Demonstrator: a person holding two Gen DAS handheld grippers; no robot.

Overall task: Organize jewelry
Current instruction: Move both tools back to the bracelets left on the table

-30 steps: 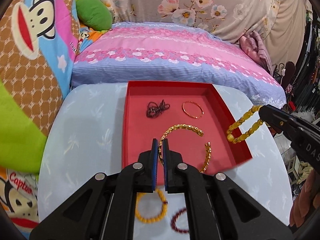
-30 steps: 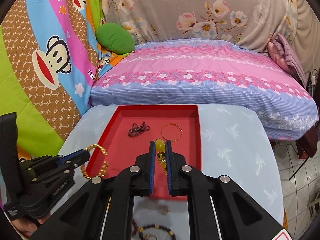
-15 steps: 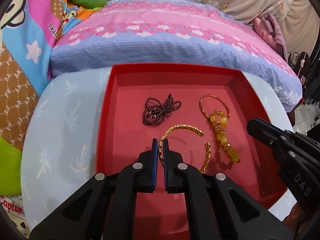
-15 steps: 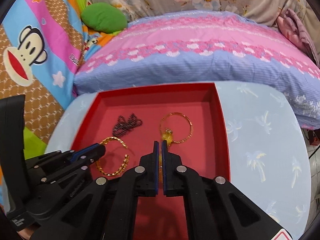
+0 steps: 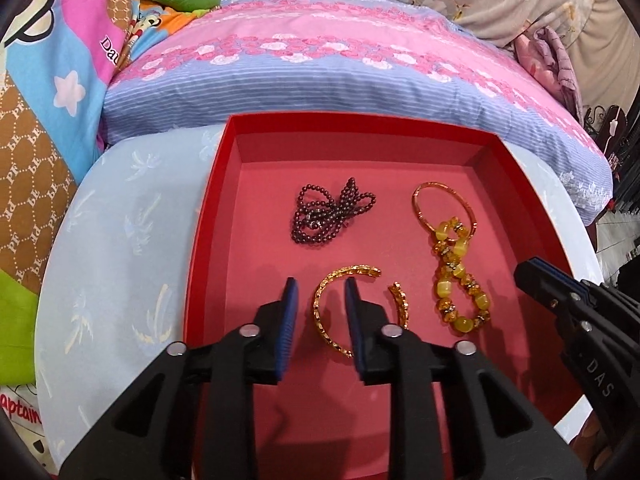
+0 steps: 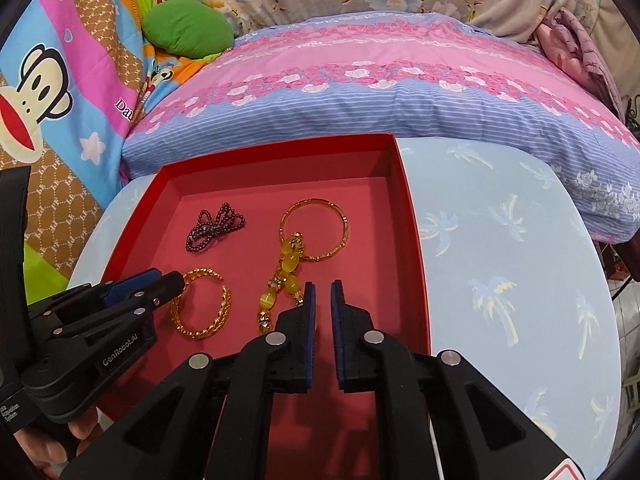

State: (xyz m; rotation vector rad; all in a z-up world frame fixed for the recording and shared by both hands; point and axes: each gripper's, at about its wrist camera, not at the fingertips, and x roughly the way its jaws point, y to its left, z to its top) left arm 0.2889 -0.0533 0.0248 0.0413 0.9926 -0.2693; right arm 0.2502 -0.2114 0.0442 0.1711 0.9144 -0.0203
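Note:
A red tray [image 5: 208, 216] [image 6: 416, 240] on a round table holds a gold cuff bangle [image 5: 326, 312] [image 6: 200, 308], a yellow bead bracelet [image 5: 460, 280] [image 6: 288, 268], a thin gold ring bangle [image 5: 444, 208] [image 6: 316, 224] and a dark bead chain [image 5: 328, 212] [image 6: 214, 226]. My left gripper [image 5: 320, 300] [image 6: 168, 280] is open, its fingers astride the cuff's left arc lying on the tray floor. My right gripper [image 6: 323, 304] [image 5: 532, 276] is open and empty, just right of the yellow bracelet's near end.
The table wears a pale blue palm-print cloth [image 6: 500, 280] [image 5: 112, 260]. A pink and blue striped pillow [image 5: 340, 60] lies behind the tray, with a green cushion [image 6: 188, 28] and a cartoon monkey blanket [image 6: 40, 92] at the left.
Both grippers opened. The left let the gold cuff go onto the tray floor; the right released the yellow bead bracelet, which now lies across the thin ring bangle.

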